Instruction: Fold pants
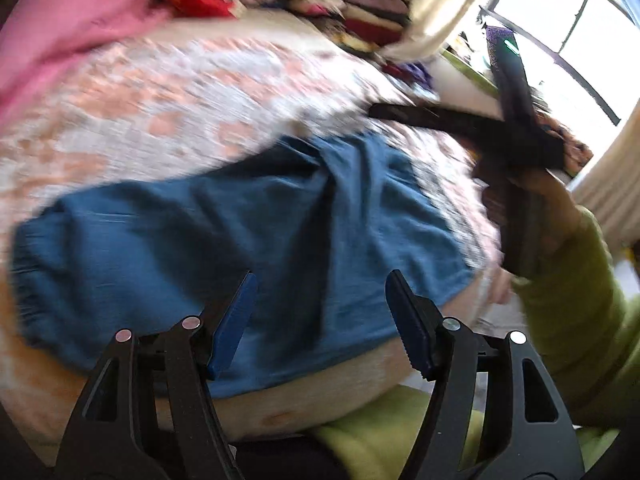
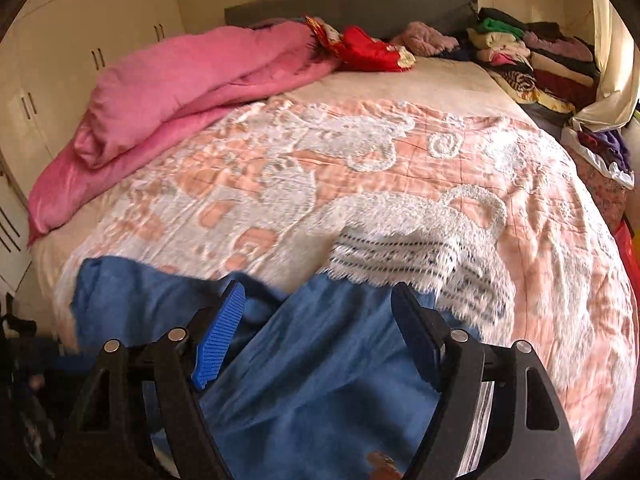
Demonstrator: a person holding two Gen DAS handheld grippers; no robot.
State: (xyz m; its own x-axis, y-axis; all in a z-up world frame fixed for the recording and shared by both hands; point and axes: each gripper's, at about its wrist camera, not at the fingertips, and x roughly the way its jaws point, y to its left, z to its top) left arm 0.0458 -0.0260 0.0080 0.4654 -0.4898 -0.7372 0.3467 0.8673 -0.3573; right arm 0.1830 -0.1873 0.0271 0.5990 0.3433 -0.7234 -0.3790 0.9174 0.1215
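The left gripper [image 1: 322,320] and right gripper [image 2: 318,332] both stand wide, holding nothing. The blue pants [image 1: 224,232] lie rumpled at the bed's near edge. Bedspread [image 2: 360,168] beyond is bare.

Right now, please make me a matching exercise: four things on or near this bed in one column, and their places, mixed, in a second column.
Things:
1. blue pants
2. pink quilt
3. folded clothes stack
4. red cloth

Places:
A. far right corner, beside the curtain
B. near edge of the bed, below both grippers
C. left side of the bed, bunched up
D. by the headboard, middle

Pairs: 1-B, 2-C, 3-A, 4-D
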